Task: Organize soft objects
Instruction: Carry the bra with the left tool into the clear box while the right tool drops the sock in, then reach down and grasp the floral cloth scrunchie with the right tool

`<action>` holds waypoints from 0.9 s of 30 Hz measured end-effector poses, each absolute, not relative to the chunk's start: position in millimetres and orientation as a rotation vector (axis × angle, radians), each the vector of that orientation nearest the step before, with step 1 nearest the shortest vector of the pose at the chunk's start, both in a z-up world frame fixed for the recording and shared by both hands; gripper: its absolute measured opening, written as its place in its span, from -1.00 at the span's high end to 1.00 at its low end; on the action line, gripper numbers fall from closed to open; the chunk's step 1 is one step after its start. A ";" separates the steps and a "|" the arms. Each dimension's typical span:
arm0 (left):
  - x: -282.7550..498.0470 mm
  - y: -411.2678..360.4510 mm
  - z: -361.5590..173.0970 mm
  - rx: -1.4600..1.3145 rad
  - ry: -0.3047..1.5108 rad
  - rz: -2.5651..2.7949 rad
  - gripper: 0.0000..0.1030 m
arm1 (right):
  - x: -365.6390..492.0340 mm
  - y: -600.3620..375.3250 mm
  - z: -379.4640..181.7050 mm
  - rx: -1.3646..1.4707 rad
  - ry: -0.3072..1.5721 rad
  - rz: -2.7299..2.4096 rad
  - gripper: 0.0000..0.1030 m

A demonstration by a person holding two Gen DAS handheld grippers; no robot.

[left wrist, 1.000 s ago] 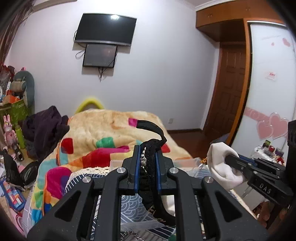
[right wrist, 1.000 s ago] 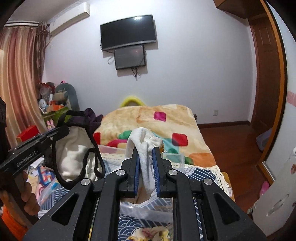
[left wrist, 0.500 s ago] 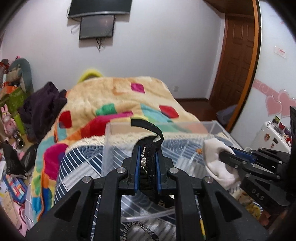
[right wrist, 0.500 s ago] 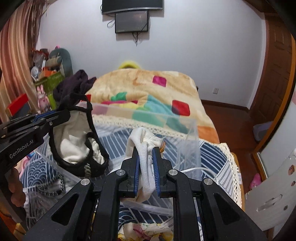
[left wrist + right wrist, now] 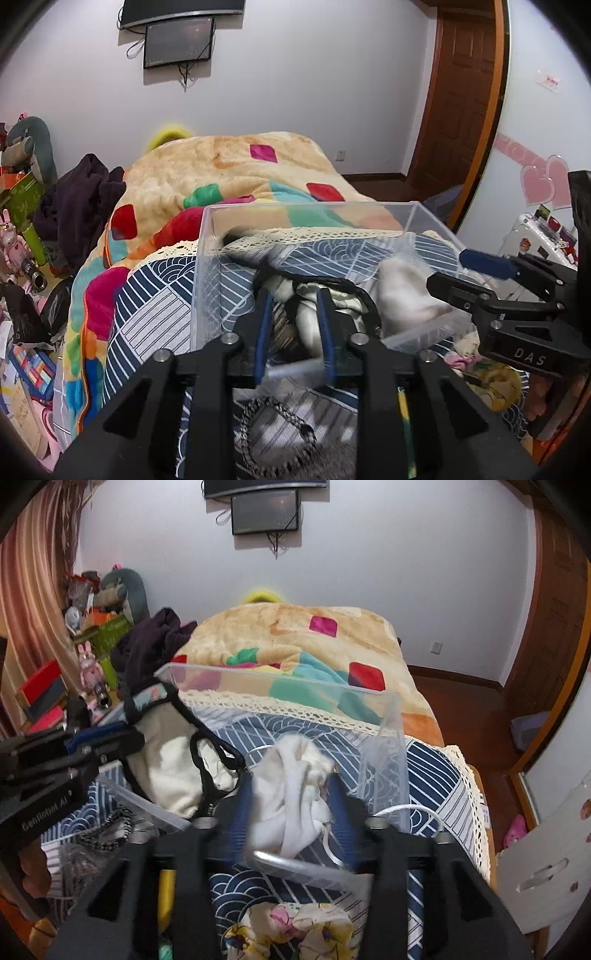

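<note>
Both tools hang spread over the clear plastic bin [image 5: 207, 258]. Left tool [image 5: 295, 295] straddles the cream, black-trimmed undergarment [image 5: 314, 295]; right tool [image 5: 291, 775] straddles the white crumpled cloth [image 5: 295, 775], lower centre, apparently released inside.

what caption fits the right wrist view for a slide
Right gripper, fingers open, releases a white cloth into a clear bin beside a cream, black-trimmed garment.
</note>
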State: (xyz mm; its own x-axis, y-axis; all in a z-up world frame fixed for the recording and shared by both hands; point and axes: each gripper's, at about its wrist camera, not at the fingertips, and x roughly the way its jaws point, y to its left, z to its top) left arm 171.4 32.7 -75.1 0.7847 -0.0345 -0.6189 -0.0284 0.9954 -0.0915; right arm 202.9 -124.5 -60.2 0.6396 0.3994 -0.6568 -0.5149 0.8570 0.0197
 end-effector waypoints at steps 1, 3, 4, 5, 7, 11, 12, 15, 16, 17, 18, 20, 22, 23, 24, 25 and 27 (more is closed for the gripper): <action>167.1 31.6 -72.8 -0.095 0.659 -0.004 0.33 | 200.5 -126.5 -58.1 -0.168 0.688 0.521 -0.19; 161.3 29.4 -67.8 -0.087 0.640 -0.004 0.09 | 196.9 -125.7 -54.9 -0.169 0.668 0.517 -0.23; 157.2 28.6 -64.5 -0.084 0.627 -0.004 -0.04 | 195.0 -125.6 -52.9 -0.173 0.661 0.515 -0.23; 151.2 27.4 -59.3 -0.083 0.607 0.000 -0.07 | 192.7 -125.7 -50.4 -0.176 0.652 0.513 -0.23; 142.8 26.7 -51.2 -0.083 0.583 -0.001 -0.19 | 187.8 -125.9 -45.7 -0.178 0.631 0.513 -0.34; 123.9 27.8 -33.2 -0.096 0.530 -0.012 -0.63 | 174.4 -130.9 -32.8 -0.172 0.565 0.503 -0.56; 119.0 28.7 -29.5 -0.101 0.517 -0.018 -0.73 | 171.3 -132.9 -30.1 -0.169 0.553 0.504 -0.60; 104.7 29.7 -25.1 -0.097 0.501 -0.007 -0.92 | 161.2 -138.8 -23.4 -0.147 0.523 0.505 -0.73; 101.6 29.2 -26.8 -0.096 0.502 -0.004 -0.93 | 158.7 -141.3 -22.6 -0.139 0.517 0.507 -0.80; 98.5 29.3 -29.4 -0.096 0.507 -0.001 -0.93 | 155.6 -144.3 -22.8 -0.128 0.508 0.507 -0.83; 95.2 29.6 -33.0 -0.098 0.516 0.001 -0.93 | 154.2 -145.2 -23.3 -0.124 0.505 0.506 -0.86; 89.1 29.4 -42.8 -0.098 0.539 0.005 -0.93 | 148.8 -146.6 -27.2 -0.126 0.502 0.510 -0.87; 84.5 31.0 -55.0 -0.095 0.566 0.019 -0.93 | 145.0 -146.2 -32.6 -0.139 0.510 0.511 -0.87; 83.4 31.3 -58.6 -0.097 0.573 0.022 -0.93 | 142.7 -146.7 -36.5 -0.145 0.515 0.510 -0.87; 82.6 32.7 -63.8 -0.102 0.585 0.026 -0.93 | 141.5 -147.1 -39.9 -0.146 0.521 0.513 -0.87; 82.0 34.4 -68.9 -0.110 0.597 0.029 -0.93 | 141.3 -146.7 -45.6 -0.151 0.533 0.513 -0.87; 82.2 39.2 -79.6 -0.125 0.619 0.037 -0.93 | 138.0 -147.7 -53.5 -0.158 0.550 0.510 -0.87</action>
State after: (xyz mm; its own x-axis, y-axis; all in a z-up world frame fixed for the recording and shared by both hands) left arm 82.2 39.2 -79.6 0.8142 -0.0024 -0.5806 -0.0723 0.9918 -0.1056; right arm 138.0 -147.7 -53.5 0.7321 0.4200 -0.5363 -0.5027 0.8644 -0.0093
